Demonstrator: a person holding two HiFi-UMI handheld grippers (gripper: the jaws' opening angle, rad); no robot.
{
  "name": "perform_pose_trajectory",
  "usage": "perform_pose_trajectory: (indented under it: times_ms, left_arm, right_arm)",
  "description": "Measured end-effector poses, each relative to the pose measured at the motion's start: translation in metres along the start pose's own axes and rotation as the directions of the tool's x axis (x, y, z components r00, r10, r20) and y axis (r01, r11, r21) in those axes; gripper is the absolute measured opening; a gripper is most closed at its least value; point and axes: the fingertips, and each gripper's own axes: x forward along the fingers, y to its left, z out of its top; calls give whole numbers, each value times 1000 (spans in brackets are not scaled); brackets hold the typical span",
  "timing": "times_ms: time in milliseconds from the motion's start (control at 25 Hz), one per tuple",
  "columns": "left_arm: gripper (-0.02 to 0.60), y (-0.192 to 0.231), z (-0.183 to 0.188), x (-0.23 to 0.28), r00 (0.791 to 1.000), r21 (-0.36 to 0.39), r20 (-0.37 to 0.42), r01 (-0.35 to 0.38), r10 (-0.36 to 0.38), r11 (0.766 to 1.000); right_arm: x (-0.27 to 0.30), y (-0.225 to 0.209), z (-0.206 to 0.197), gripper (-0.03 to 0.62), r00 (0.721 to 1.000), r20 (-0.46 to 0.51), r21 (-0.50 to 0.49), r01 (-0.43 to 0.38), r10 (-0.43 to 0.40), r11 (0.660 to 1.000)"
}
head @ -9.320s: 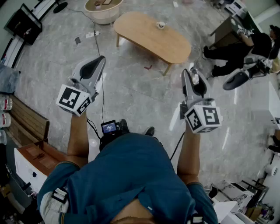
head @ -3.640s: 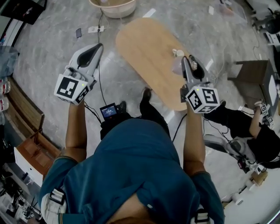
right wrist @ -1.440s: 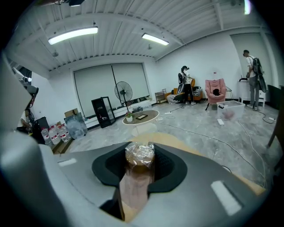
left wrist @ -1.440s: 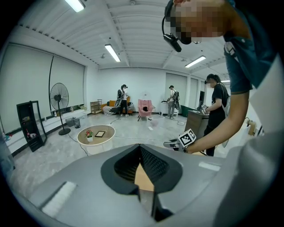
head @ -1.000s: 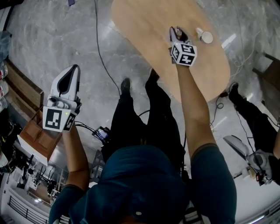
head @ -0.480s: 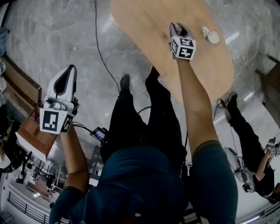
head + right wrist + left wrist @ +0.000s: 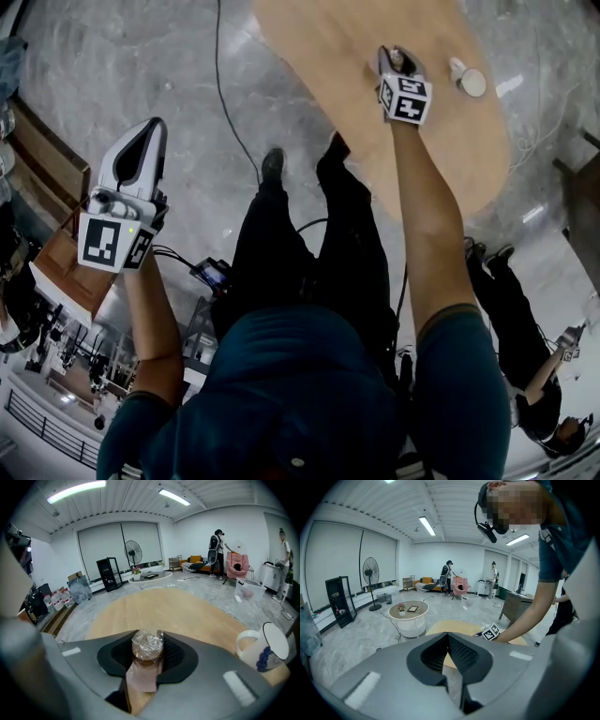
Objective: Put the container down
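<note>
"Grey marbled floor all round, strip lights overhead, and an oval wooden table (image 7: 328, 56) right under the person's reach. Any writing you can read?"

"Only black-and-white square markers, on the cube of the right gripper (image 7: 148, 656) and on that of the left gripper (image 7: 449, 637). The white mug (image 7: 262, 651) carries a blue print, too blurred to read from where I stand."

"And the container?"

"Small container (image 7: 146, 644), crinkled clear film stretched over its top, something brown inside. It sits upright between the right gripper's jaws, the pads pressed against its two sides, low over the tabletop. Whether its base touches the wood, I cannot tell."

"Where is it against the mug?"

"The mug stands on the table off to that gripper's right, near but apart, handle turned toward the container. What shows of its inside is white."

"The other hand?"

"The left gripper hangs out over the floor, well apart from the table — jaws together at the tips, nothing between them."
</note>
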Motion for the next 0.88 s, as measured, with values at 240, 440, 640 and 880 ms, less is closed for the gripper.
perform_pose_trajectory:
  times_ms: [240, 440, 640, 880]
  left_arm:
    - [-4, -4, 14, -6, 1000, 10, 19, 7, -7, 1000]
    - [-5, 0, 22, -20, 1000, 27, 27, 8, -8, 1000]
    - [-3, 6, 32, -43, 999, 46, 39, 2, -4, 999]
    - [-4, 12, 59, -75, 997, 78, 77, 5, -11, 997]
  right_arm:
    - [-7, 5, -6, 123, 997, -64, -20, -53, 52, 998]
    - [-10, 16, -9, 129, 987, -138, -27, -89, 84, 996]
    - [-23, 23, -5, 203, 972, -208, -77, -130, 111, 988]
    - [-68, 19, 16, 218, 972, -209, -105, -130, 106, 986]
